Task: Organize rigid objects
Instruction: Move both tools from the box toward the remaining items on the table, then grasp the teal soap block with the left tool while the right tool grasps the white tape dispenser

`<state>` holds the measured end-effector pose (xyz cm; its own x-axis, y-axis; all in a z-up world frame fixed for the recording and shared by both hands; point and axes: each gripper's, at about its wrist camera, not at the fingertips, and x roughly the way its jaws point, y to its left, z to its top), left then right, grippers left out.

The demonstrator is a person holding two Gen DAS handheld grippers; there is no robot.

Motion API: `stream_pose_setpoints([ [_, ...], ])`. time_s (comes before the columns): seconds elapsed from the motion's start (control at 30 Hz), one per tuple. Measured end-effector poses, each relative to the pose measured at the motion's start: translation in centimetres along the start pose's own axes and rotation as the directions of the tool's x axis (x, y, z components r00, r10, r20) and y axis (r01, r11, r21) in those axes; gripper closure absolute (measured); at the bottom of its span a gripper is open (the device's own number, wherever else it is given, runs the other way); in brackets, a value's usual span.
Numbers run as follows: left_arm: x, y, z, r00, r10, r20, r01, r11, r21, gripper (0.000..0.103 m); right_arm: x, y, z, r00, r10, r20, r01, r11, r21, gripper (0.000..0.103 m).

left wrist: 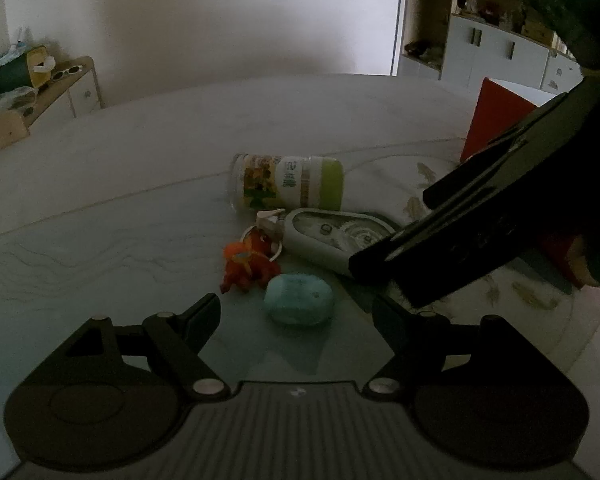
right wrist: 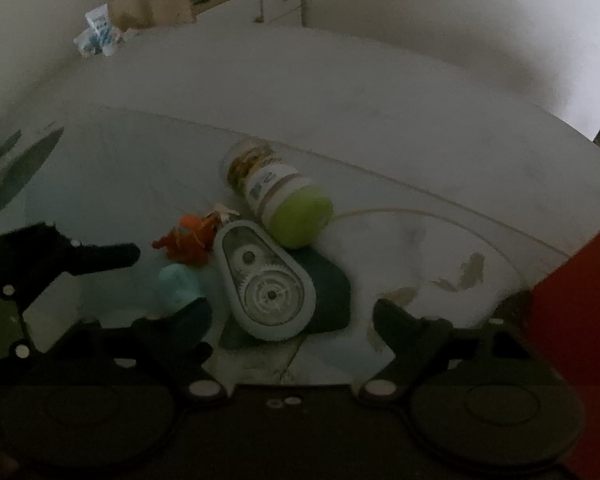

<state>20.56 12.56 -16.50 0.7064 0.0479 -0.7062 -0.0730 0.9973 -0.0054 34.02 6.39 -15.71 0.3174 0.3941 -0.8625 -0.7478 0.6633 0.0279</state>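
A jar with a green lid (left wrist: 286,182) lies on its side on the table; it also shows in the right wrist view (right wrist: 278,196). Below it lie a grey-green correction-tape dispenser (left wrist: 332,238) (right wrist: 266,280), an orange toy figure (left wrist: 246,266) (right wrist: 188,240) and a teal rounded block (left wrist: 299,299) (right wrist: 178,286). My left gripper (left wrist: 296,316) is open and empty, with the teal block between its fingertips' line. My right gripper (right wrist: 292,320) is open and empty, just short of the dispenser; it enters the left wrist view from the right (left wrist: 480,216).
A red box (left wrist: 496,120) (right wrist: 580,280) stands at the table's right. A wooden sideboard (left wrist: 60,92) with clutter stands by the far wall. White cabinets (left wrist: 496,48) stand at the back right.
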Motion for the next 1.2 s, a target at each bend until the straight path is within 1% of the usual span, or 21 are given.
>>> stream_pose_setpoints([
  [0.13, 0.4, -0.1, -0.2, 1.0, 0.009, -0.005, -0.009, 1.0, -0.001, 0.02, 0.8, 0.1, 0.3, 1.0, -0.007, -0.013, 0.007, 1.0, -0.011, 0.021],
  [0.5, 0.8, -0.9, -0.4, 1.0, 0.01, 0.011, -0.01, 1.0, 0.02, 0.02, 1.8, 0.5, 1.0, 1.0, -0.003, -0.024, 0.002, 0.999, -0.043, 0.029],
  [0.53, 0.8, -1.0, -0.4, 1.0, 0.01, 0.012, -0.01, 1.0, 0.022, 0.023, 1.8, 0.5, 0.9, 1.0, -0.002, -0.024, 0.001, 0.999, -0.045, 0.03],
  [0.6, 0.8, -1.1, -0.4, 1.0, 0.012, 0.011, -0.012, 1.0, 0.021, 0.025, 1.7, 0.5, 0.8, 1.0, -0.007, -0.021, 0.006, 0.998, -0.055, 0.03],
  [0.67, 0.8, -1.2, -0.4, 1.0, 0.014, 0.012, -0.014, 1.0, 0.018, 0.028, 1.8, 0.6, 0.9, 1.0, -0.006, -0.017, 0.005, 0.998, -0.065, 0.033],
  [0.73, 0.8, -1.3, -0.3, 1.0, 0.01, 0.012, -0.011, 1.0, 0.021, 0.034, 1.8, 0.7, 0.9, 1.0, -0.002, -0.015, 0.001, 0.998, -0.069, 0.037],
  [0.77, 0.8, -1.4, -0.3, 1.0, 0.009, 0.01, -0.009, 1.0, 0.023, 0.035, 1.8, 0.7, 0.9, 1.0, -0.001, -0.013, 0.0, 0.997, -0.073, 0.038],
  [0.83, 0.6, -1.5, -0.3, 1.0, 0.01, 0.006, -0.01, 1.0, 0.021, 0.043, 1.8, 0.8, 1.0, 1.0, 0.002, -0.01, -0.002, 0.997, -0.077, 0.045],
  [0.9, 0.5, -1.5, -0.2, 1.0, 0.01, 0.004, -0.01, 1.0, 0.021, 0.046, 1.7, 1.0, 1.0, 1.0, 0.001, -0.008, -0.002, 0.997, -0.079, 0.048],
  [0.93, 0.4, -1.5, -0.2, 1.0, 0.011, 0.002, -0.011, 1.0, 0.02, 0.048, 1.7, 1.0, 0.9, 1.0, -0.002, -0.008, 0.001, 0.997, -0.081, 0.049],
  [1.07, 0.3, -1.5, -0.1, 1.0, 0.012, -0.005, -0.012, 1.0, 0.023, 0.053, 1.5, 1.1, 0.6, 1.0, -0.004, -0.008, 0.003, 0.997, -0.081, 0.049],
  [1.2, 0.2, -1.4, 0.1, 1.0, 0.02, -0.008, -0.019, 1.0, 0.025, 0.065, 1.1, 1.0, 0.2, 1.0, -0.011, -0.008, 0.011, 0.998, -0.057, 0.049],
])
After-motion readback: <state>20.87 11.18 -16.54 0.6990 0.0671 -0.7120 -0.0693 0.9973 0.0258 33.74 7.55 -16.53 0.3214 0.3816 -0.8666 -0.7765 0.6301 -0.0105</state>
